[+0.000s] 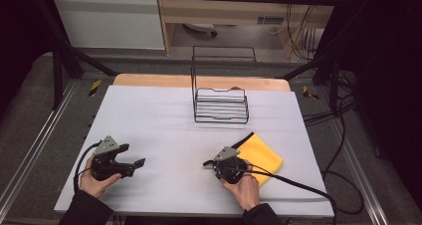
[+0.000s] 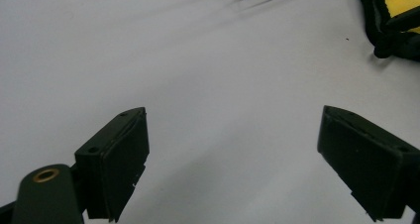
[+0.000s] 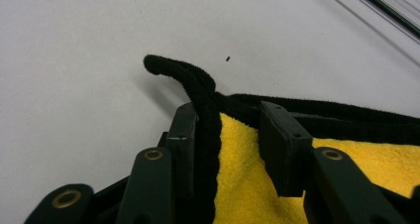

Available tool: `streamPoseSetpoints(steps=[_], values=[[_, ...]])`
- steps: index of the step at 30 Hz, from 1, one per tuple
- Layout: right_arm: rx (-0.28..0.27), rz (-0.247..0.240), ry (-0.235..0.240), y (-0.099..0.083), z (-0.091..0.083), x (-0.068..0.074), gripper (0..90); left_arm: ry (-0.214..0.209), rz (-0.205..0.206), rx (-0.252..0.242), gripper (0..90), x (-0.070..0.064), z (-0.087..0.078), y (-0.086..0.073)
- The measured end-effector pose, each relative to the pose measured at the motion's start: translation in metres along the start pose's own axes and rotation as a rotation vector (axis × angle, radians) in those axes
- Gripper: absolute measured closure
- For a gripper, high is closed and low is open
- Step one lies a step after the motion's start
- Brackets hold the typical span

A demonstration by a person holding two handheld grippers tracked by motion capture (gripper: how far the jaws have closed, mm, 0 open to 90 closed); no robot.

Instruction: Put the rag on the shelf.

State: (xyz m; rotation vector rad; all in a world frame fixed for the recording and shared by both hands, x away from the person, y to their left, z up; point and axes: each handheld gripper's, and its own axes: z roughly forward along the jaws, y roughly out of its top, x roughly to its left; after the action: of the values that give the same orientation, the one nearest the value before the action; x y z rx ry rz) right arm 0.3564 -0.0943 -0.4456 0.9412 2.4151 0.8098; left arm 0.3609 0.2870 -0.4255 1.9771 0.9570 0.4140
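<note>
The right gripper [image 1: 211, 163] sits over the near left corner of the yellow cloth [image 1: 260, 154], and the hand [image 1: 245, 186] behind it hides part of the cloth's near edge. In the right gripper view the cloth [image 3: 250, 184] fills the gap between the jaws, with its black hem [image 3: 198, 87] curling up against one of them. They stand partly apart; whether they actually pinch the cloth I cannot tell. The left gripper [image 1: 133, 156] rests well to the left on bare bench [image 1: 164, 120], jaws wide apart and holding nothing. A wire rack [image 1: 220, 104] stands toward the far edge, well clear of both. Open grey surface lies between the grippers and ahead of them.
</note>
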Motion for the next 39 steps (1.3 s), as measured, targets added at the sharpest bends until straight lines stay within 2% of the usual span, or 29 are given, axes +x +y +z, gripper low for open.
streamPoseSetpoints(steps=[4, 10, 14, 16, 19, 21, 22, 23, 24, 26, 28, 29, 30, 31, 32, 34, 37, 39], values=[[0.027, 0.001, -0.014, 0.004, 0.0, 0.0, 70.8, -0.001, 0.001, -0.002, 12.6, 0.0, -0.001, 0.0], [0.025, 0.046, 0.035, 0.006, -0.003, -0.009, 81.0, -0.003, -0.001, -0.003, 12.7, 0.0, -0.001, 0.0], [-0.012, 0.102, 0.085, 0.004, -0.005, -0.019, 82.7, 0.001, -0.001, -0.004, 12.7, 0.001, -0.001, 0.0], [-0.035, 0.104, 0.102, 0.006, -0.009, -0.02, 82.9, 0.001, -0.003, -0.005, 12.8, 0.001, -0.001, 0.001], [-0.09, 0.132, 0.169, 0.01, -0.017, -0.02, 83.0, 0.001, 0.0, -0.004, 12.9, 0.001, -0.001, 0.001], [-0.095, 0.132, 0.176, 0.011, -0.018, -0.02, 82.9, 0.0, -0.003, -0.004, 12.9, 0.001, 0.0, 0.001], [-0.081, 0.12, 0.154, 0.01, -0.017, -0.02, 82.5, -0.001, -0.001, -0.003, 12.9, 0.0, 0.0, 0.001], [-0.081, 0.12, 0.154, 0.01, -0.017, -0.02, 82.5, -0.001, -0.001, -0.003, 12.9, 0.0, 0.0, 0.001], [-0.05, 0.1, 0.157, 0.007, -0.01, -0.018, 81.1, -0.001, 0.0, -0.003, 12.9, 0.0, 0.0, 0.001], [-0.027, 0.064, 0.147, 0.004, -0.004, -0.013, 78.2, -0.001, -0.004, -0.005, 12.9, 0.0, 0.0, 0.001], [-0.032, 0.053, 0.135, 0.003, -0.004, -0.011, 72.6, 0.0, 0.0, -0.003, 12.9, 0.0, -0.001, 0.0], [-0.026, 0.045, 0.122, 0.002, -0.005, -0.011, 65.9, 0.0, 0.0, -0.003, 12.9, 0.001, -0.001, 0.0], [-0.026, 0.045, 0.122, 0.002, -0.005, -0.011, 65.9, -0.001, 0.0, -0.003, 12.9, 0.001, -0.002, 0.0], [-0.025, 0.026, 0.071, -0.001, -0.008, -0.009, 58.8, -0.001, -0.002, -0.005, 12.9, 0.0, -0.002, 0.0], [-0.018, 0.018, 0.064, -0.001, -0.01, -0.008, 56.7, -0.002, -0.004, -0.007, 12.9, 0.0, -0.002, 0.0], [-0.009, 0.023, 0.074, -0.002, -0.01, -0.006, 54.9, -0.001, -0.002, -0.004, 12.9, 0.0, -0.001, 0.0], [0.003, 0.011, 0.076, -0.006, -0.009, -0.001, 46.7, -0.001, -0.003, -0.004, 12.9, -0.001, -0.001, 0.001], [0.003, 0.001, 0.067, -0.006, -0.009, 0.0, 47.9, -0.001, 0.0, -0.003, 12.9, -0.001, -0.001, 0.001]])
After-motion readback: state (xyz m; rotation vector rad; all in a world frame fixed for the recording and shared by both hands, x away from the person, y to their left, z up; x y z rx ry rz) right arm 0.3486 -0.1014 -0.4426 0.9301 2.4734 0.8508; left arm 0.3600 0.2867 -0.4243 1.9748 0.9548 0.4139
